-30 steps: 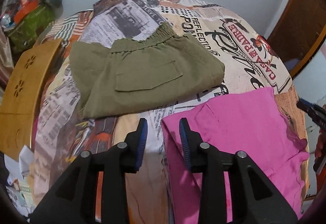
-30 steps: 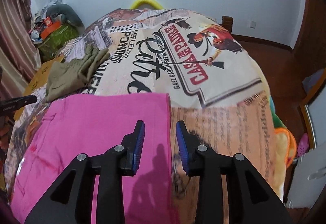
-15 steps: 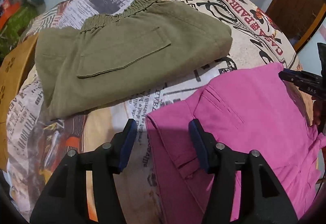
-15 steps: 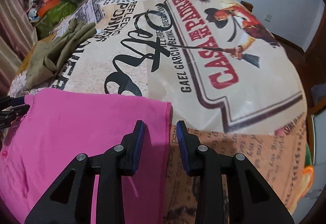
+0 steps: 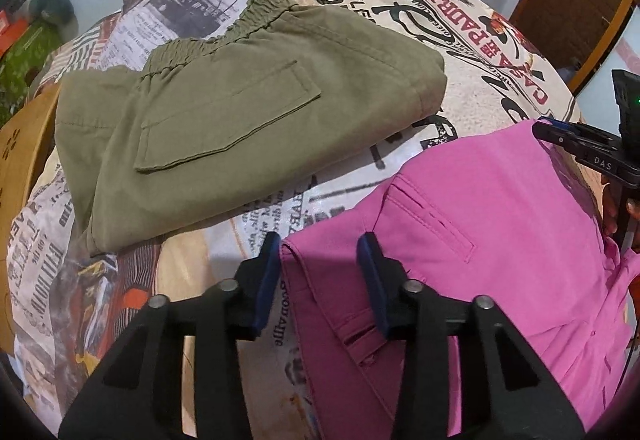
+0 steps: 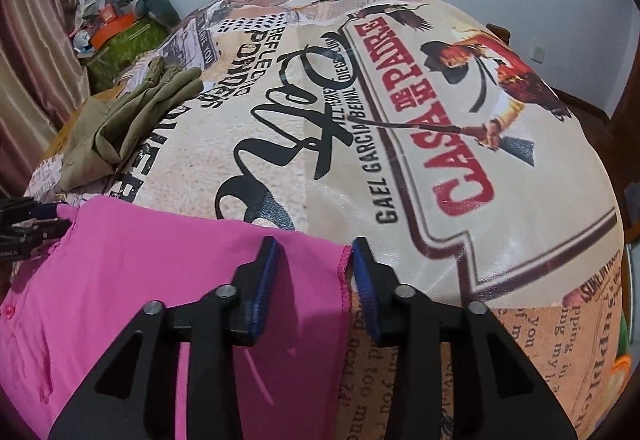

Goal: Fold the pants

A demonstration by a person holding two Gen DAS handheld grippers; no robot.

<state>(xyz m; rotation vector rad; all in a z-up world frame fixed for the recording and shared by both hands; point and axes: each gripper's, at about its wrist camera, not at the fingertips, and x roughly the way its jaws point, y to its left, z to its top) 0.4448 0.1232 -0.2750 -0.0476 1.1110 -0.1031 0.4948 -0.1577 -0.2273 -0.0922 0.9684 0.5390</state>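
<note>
Pink pants point(image 5: 500, 240) lie flat lower right on the bed point(image 6: 400, 119), unfolded; our left gripper point(image 5: 319, 260) is closing its jaws astride the waistband corner, right gripper point(image 6: 312, 264) part-open astride the hem, olive pants point(image 5: 240, 99) already folded.

Pink pants point(image 5: 500, 224) spread flat on printed bedspread point(image 5: 472, 107), waistband corner with belt loop toward camera, welt pocket facing up, hem edge at opposite end point(image 6: 342, 272). Just beside olive pants point(image 5: 248, 99), not touching. Olive pants already folded into thick rectangle, elastic waistband on far side, flap pocket on top.
</note>
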